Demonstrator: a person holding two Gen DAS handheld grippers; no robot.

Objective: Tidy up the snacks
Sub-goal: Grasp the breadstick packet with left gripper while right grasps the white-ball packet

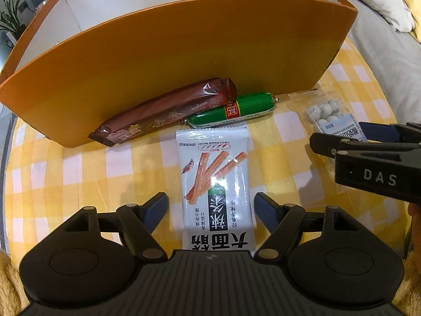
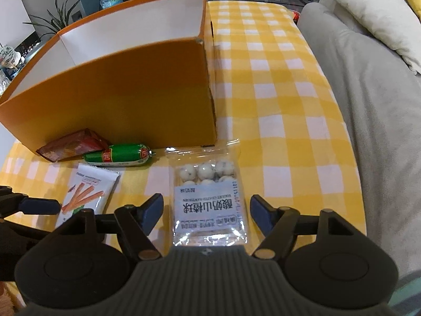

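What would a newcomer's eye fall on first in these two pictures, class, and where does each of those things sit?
The tall orange box stands at the back of the yellow checked tablecloth. In front of it lie four snacks: a brown wrapper and green sausage against its wall, a white spicy-stick packet between the open left tongs, and a clear bag of white balls between the open right tongs.

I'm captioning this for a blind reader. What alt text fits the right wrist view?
The right tool, jaws open, straddles a clear bag of white candy balls on a yellow checked tablecloth. Beyond lie a green sausage, a white snack packet and an orange box.
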